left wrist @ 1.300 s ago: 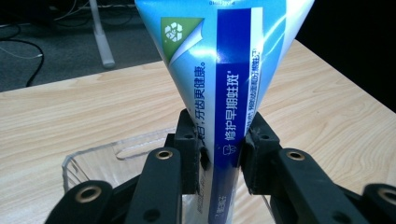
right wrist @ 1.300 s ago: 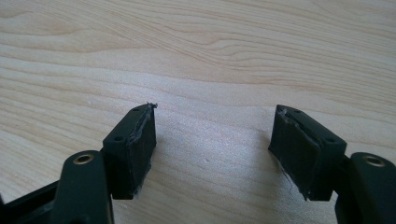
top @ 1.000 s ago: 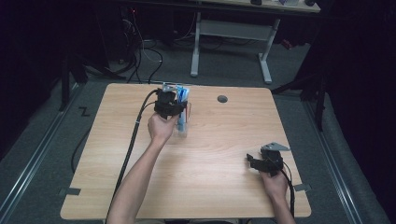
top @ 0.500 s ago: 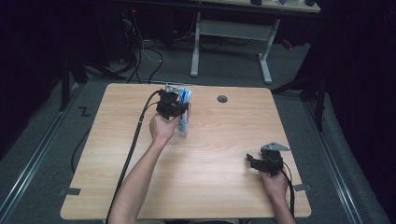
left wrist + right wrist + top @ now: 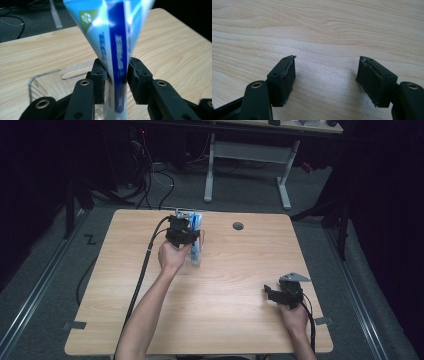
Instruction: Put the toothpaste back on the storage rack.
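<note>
Lowering a blue carton into the clear container, the left gripper had just been loosening its fingers, the carton between them; full release would follow. The right gripper rested on the bench, fingers spread and empty.

Light wood table w/ a round dark grommet at approx 12 o'clock. Clear plastic container sits on it around 11, holding a blue packet.

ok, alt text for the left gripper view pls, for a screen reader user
Seen close up along the left gripper, its two black jaws flank a blue and white carton that stands in a clear plastic container. The carton is blurred and its print cannot be read. A light wooden table lies behind.
</note>
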Available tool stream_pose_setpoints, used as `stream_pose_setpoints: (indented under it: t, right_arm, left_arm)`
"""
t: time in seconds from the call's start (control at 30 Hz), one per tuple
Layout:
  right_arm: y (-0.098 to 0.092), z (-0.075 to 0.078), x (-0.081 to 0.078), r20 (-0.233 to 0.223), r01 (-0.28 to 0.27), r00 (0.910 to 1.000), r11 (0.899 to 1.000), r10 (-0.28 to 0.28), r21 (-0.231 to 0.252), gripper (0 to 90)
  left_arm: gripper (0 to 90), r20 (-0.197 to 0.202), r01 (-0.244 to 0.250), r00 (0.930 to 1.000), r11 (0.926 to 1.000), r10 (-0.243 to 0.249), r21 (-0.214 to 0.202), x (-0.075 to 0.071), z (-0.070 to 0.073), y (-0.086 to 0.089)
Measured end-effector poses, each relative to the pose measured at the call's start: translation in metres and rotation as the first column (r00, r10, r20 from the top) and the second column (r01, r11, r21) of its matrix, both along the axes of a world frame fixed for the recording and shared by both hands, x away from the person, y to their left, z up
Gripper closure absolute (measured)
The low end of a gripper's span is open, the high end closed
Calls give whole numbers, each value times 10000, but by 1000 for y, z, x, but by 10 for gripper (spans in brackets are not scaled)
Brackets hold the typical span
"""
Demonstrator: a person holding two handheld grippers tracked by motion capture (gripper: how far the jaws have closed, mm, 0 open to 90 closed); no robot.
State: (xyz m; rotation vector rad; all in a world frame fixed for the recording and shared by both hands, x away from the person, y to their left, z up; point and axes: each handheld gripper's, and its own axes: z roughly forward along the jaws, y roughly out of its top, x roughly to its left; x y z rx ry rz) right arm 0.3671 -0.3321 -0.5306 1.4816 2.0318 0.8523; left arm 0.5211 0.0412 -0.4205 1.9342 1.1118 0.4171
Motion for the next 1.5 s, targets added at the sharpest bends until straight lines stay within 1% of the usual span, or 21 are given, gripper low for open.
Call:
stream_pose_setpoints:
  t: [0.2, 0.3, 0.53, 0.73, 0.97, 1.33, 1.4, 1.5]
  right_arm:
    - [0, 0, 0, 3, 1, 10000, 10000, -1, -8, 310]
    - [0, 0, 0, -2, 5, 10000, 10000, -5, 2, 310]
    - [0, 0, 0, -4, 9, 10000, 10000, -9, 2, 311]
    - [0, 0, 0, -2, 9, 10000, 10000, -9, -4, 310]
    - [0, 0, 0, -1, 12, 10000, 10000, -12, 1, 310]
    - [0, 0, 0, 0, 13, 10000, 10000, -13, -4, 310]
    - [0, 0, 0, 0, 14, 10000, 10000, -14, -3, 310]
    - [0, 0, 0, 1, 13, 10000, 10000, -13, -5, 310]
  left_arm:
    - [680, 30, -38, 10000, 9996, 38, 275, 0, -1, 2]
    - [681, -7, -55, 10000, 9995, 55, 314, 0, -3, 2]
    - [673, -90, -200, 9998, 9995, 202, 231, 0, -7, 8]
    - [649, -265, -417, 9988, 9991, 420, 125, 0, -10, 16]
    - [633, -373, -641, 9972, 9979, 642, 42, 0, -13, 25]
    - [610, -557, -847, 9948, 9964, 851, 99, -2, -17, 34]
    - [600, -596, -854, 9945, 9962, 862, 159, -2, -18, 36]
    - [597, -618, -860, 9943, 9962, 865, 107, -3, -19, 38]
